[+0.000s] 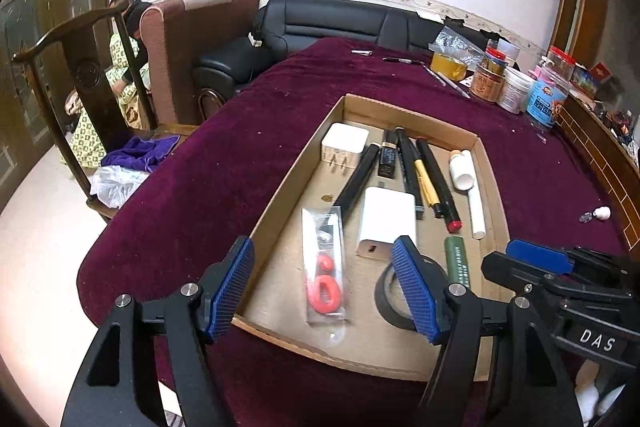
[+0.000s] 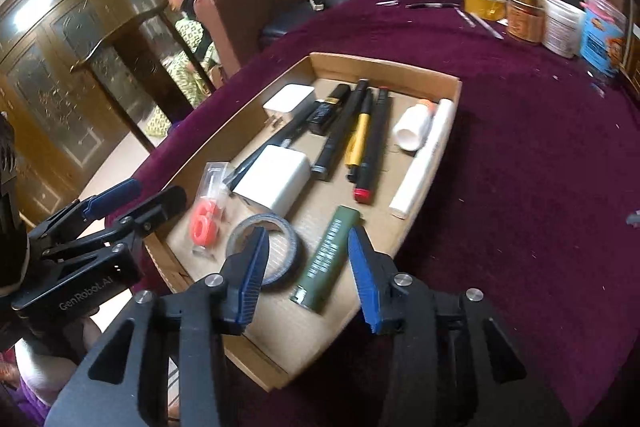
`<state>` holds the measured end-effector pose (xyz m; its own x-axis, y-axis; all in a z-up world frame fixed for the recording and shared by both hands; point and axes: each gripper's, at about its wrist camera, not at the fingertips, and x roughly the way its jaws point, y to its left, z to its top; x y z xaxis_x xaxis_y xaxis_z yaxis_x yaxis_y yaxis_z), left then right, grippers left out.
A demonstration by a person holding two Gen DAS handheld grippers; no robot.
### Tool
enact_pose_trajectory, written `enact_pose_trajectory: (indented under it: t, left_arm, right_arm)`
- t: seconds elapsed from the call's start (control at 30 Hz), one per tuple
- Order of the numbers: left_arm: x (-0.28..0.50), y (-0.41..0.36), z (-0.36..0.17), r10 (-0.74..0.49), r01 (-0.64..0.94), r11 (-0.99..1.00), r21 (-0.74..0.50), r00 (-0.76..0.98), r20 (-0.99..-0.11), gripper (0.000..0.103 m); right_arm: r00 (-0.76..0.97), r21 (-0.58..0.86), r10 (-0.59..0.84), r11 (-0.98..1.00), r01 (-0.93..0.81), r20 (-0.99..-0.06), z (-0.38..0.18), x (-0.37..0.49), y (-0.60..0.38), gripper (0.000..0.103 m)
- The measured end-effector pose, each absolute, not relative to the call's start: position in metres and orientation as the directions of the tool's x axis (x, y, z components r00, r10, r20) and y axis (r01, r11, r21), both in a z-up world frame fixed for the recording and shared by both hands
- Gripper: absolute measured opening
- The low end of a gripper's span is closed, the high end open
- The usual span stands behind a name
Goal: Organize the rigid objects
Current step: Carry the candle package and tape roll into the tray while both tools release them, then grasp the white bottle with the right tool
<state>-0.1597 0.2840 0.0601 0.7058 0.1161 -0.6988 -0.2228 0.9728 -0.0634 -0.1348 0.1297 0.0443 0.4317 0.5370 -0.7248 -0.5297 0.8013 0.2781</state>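
Hovering over the cardboard tray (image 1: 486, 163), we keep both sets of fingers parted and empty: the left gripper (image 1: 334, 287) frames the red-ring packet (image 1: 325, 267), the right gripper (image 2: 306, 267) frames the green tube (image 2: 326, 259), tape roll (image 2: 276, 247) under its left finger.

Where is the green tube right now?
The green tube lies in the cardboard tray, near its front right corner, beside the tape roll and below the red-capped marker.
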Motion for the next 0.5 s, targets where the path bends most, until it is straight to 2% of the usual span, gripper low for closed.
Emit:
enact_pose_trajectory:
  t: [0.23,0.37,0.5]
  left_arm:
    - [-0.167,0.262,0.073,0.134,-0.205,0.978,-0.025,0.723,-0.678,0.066]
    - [-0.173,0.246,0.082,0.146,-0.194,0.981,0.000,0.738,-0.659,0.067]
    - [-0.182,0.228,0.092,0.162,-0.184,0.983,0.029,0.766,-0.622,0.074]
  right_arm:
    - [0.464,0.301,0.534,0.821,-0.486,-0.707,0.048,-0.140,0.097,0.040]
    - [0.484,0.307,0.533,0.827,-0.470,-0.694,0.052,-0.146,0.080,0.045]
    - [0.511,0.309,0.531,0.834,-0.457,-0.676,0.056,-0.153,0.064,0.045]
